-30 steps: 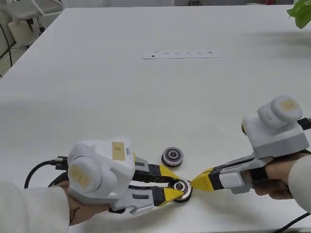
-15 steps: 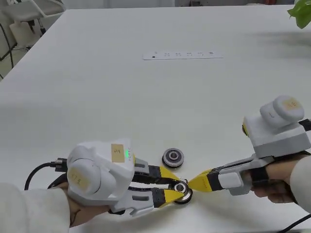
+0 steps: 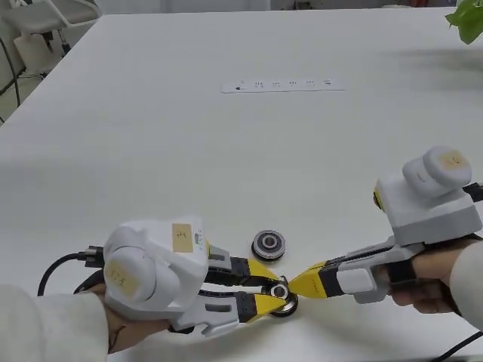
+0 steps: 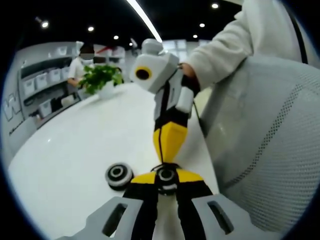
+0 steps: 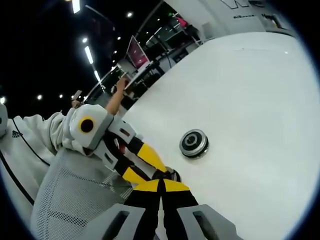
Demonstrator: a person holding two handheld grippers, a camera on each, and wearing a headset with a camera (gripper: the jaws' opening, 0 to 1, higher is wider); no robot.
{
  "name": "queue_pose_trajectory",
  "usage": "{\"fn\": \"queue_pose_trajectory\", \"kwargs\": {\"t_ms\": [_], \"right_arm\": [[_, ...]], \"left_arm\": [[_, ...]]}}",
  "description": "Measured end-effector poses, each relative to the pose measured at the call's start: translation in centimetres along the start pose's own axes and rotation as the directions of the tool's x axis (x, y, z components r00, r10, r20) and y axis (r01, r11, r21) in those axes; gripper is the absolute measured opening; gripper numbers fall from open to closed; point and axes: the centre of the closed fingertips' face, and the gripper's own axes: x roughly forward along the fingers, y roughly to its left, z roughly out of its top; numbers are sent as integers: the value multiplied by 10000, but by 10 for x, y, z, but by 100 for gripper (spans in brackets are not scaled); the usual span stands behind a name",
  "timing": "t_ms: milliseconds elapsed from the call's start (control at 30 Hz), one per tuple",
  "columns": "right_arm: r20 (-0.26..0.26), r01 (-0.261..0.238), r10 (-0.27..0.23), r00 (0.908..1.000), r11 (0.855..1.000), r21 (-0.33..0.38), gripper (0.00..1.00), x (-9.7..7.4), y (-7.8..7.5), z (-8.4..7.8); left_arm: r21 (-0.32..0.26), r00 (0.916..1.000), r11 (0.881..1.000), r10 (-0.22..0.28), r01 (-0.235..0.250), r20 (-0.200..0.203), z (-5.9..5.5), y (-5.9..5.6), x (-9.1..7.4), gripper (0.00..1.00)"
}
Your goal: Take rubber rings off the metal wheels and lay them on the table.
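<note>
We see left gripper (image 3: pixel 273 295) clamping round metal wheel (image 3: pixel 281 291) | right gripper (image 3: pixel 296 285) pinched narrow at its rim | second wheel (image 3: pixel 269 243) on worktop (image 3: pixel 226 166)

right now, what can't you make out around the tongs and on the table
- Head view: whether the tongs of the right gripper grip anything on the small rubber-rimmed metal wheel that the left gripper clamps; the yellow tips cover the contact.
- Right gripper view: that wheel lies mostly behind the gripper's own tongs.
- Head view: white power strip, sockets too small; green leafy plant, cut off by the frame edge.
</note>
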Motion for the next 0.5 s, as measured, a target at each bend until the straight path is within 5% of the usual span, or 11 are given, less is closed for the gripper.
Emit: {"fn": "queue_pose_trajectory", "kwargs": {"t_ms": [200,500], "right_arm": [[345,-284,288,9990,9995,-115,0,-2,6,7],[-48,264,-266,9996,9989,-394,0,-3,-5,0]], "left_arm": [[-5,10000,10000,37,-37,-6,0,0,0,14],[-90,10000,9999,80,-80,-15,0,0,1,14]]}}
